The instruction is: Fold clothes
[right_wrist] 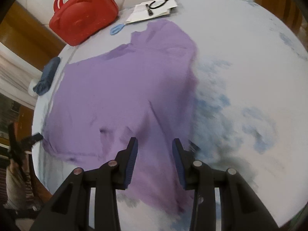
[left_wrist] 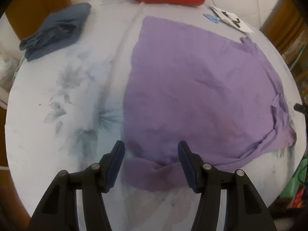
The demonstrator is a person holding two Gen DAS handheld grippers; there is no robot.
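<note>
A purple shirt (left_wrist: 202,88) lies spread on the round table, partly folded, with a sleeve fold near its front edge. It also shows in the right wrist view (right_wrist: 119,96). My left gripper (left_wrist: 151,150) is open, hovering just above the shirt's near left corner. My right gripper (right_wrist: 154,144) is open above the shirt's near part, with purple cloth between and below the jaws but not clamped.
A folded blue garment (left_wrist: 55,30) lies at the table's far left. A red case (right_wrist: 82,13), blue scissors (right_wrist: 116,28) and papers with a black tool (right_wrist: 154,7) sit at the back. The pale patterned tablecloth (right_wrist: 250,77) covers the round table.
</note>
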